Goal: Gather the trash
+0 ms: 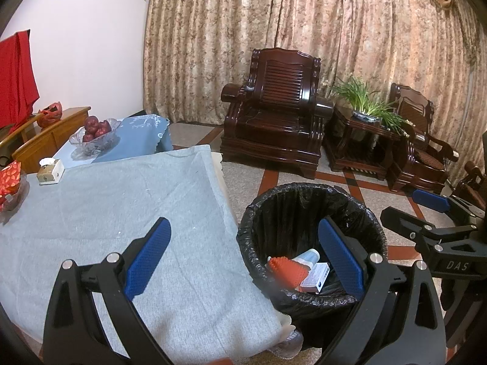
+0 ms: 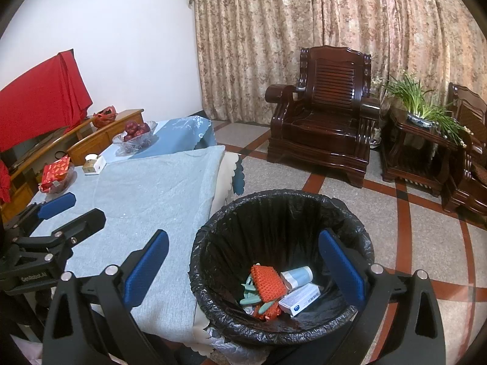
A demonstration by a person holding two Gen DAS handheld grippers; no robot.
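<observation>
A black-bagged trash bin (image 1: 289, 222) stands on the floor against the table's right edge. In it lie a red knitted piece (image 1: 286, 270), a white and blue box (image 1: 315, 279) and a pale blue bottle (image 1: 307, 257). My left gripper (image 1: 245, 255) is open and holds nothing, one finger over the grey cloth, the other over the bin. My right gripper (image 2: 243, 267) is open too and hangs above the bin (image 2: 274, 225), where the red piece (image 2: 269, 284), box (image 2: 299, 299), bottle (image 2: 296, 276) and green bits (image 2: 251, 295) show. Each gripper sees the other: the right gripper (image 1: 408, 206), the left gripper (image 2: 76, 210).
The grey-clothed table (image 1: 121, 206) carries a tissue box (image 1: 50, 170), a glass bowl of apples (image 1: 96, 133) and a red packet in a dish (image 1: 9, 182). Dark wooden armchairs (image 1: 274, 112), a side table with a plant (image 1: 365, 106) and curtains stand beyond on tiled floor.
</observation>
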